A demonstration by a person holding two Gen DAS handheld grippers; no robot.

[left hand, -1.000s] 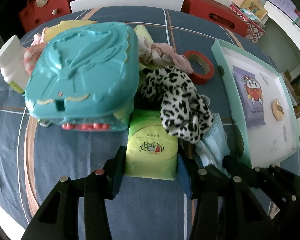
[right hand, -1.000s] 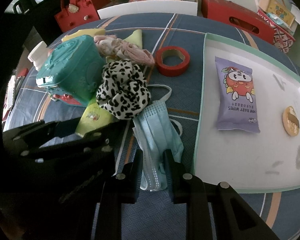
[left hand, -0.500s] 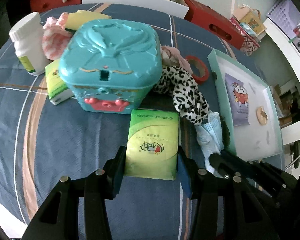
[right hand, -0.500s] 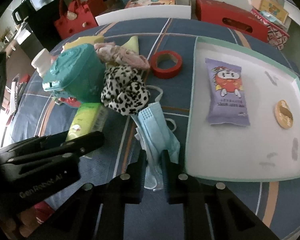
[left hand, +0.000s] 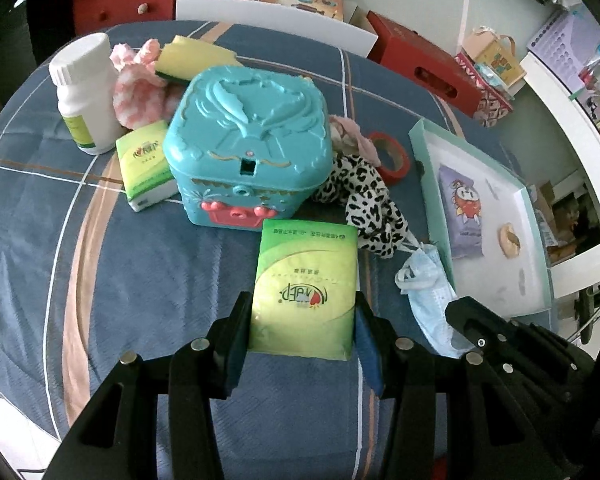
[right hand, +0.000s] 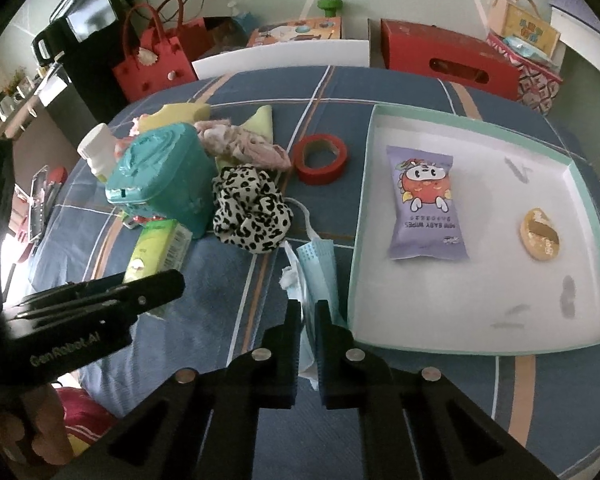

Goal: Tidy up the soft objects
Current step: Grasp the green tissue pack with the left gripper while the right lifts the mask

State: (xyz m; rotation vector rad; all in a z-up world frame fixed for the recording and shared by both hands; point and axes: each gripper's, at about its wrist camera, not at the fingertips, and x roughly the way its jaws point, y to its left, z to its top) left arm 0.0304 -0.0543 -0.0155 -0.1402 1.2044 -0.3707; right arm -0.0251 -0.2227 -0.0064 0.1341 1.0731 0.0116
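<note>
Lifted since the earlier frames, both tools now sit higher and farther back: the teal toy chest [left hand: 249, 148] shrinks in the left wrist view, and a white bottle [left hand: 85, 92] and a second tissue pack [left hand: 147, 164] come into sight at 10 o'clock. Left tool [left hand: 303, 322]: jaws pressed against the two long edges of the green tissue pack [left hand: 306, 288], which points toward 12 o'clock at the chest and appears raised clear of the table [left hand: 140, 272]. Right tool [right hand: 309, 312]: jaws nearly together, pinching the blue face mask [right hand: 316, 268], whose free end trails toward 12 o'clock beside the leopard-print scrunchie [right hand: 252, 208].

Step in hand, as judged: carrying both soft items to the white tray [right hand: 452, 344], which lies at 2 o'clock from the right tool and already holds a baby wipes pack [right hand: 424, 204] and a small round object [right hand: 540, 234]. To do it well, keep each grip firm, raise the mask until its ear loops clear the scrunchie, and pass both items over the tray's teal rim before releasing on bare tray floor.

Pose: both tools point forward and downward at the table, left tool at 9 o'clock of the right, close alongside it.
</note>
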